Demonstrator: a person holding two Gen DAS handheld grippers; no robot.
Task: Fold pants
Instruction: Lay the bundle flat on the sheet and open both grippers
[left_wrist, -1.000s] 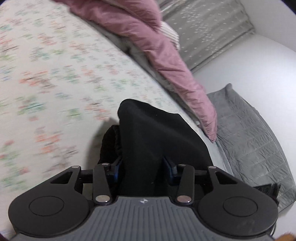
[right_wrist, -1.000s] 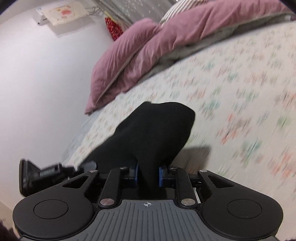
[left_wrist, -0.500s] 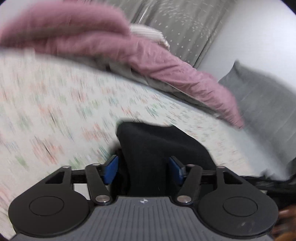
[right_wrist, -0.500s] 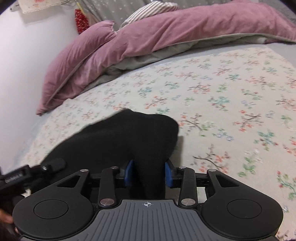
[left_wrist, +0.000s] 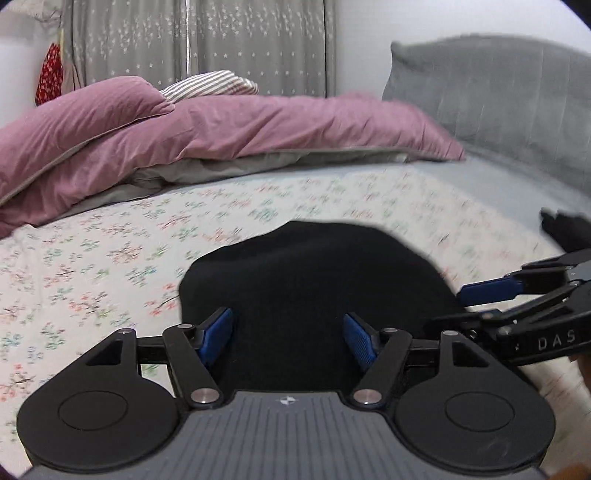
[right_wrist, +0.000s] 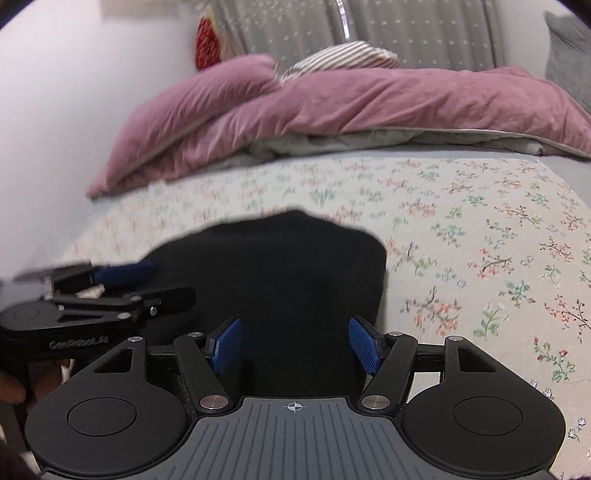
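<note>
— The flowered bedsheet (right_wrist: 480, 229) carries the black pants (left_wrist: 314, 280), bundled near its front edge.
— Left gripper (left_wrist: 288, 336) stands wide apart; right gripper (right_wrist: 295, 345) is opening, cloth between but unpinched, probably releasing a finished fold.

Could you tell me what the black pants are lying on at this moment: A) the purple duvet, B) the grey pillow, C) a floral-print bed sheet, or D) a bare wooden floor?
C: the black pants rest on the floral-print bed sheet, apart from the purple duvet behind them.
</note>
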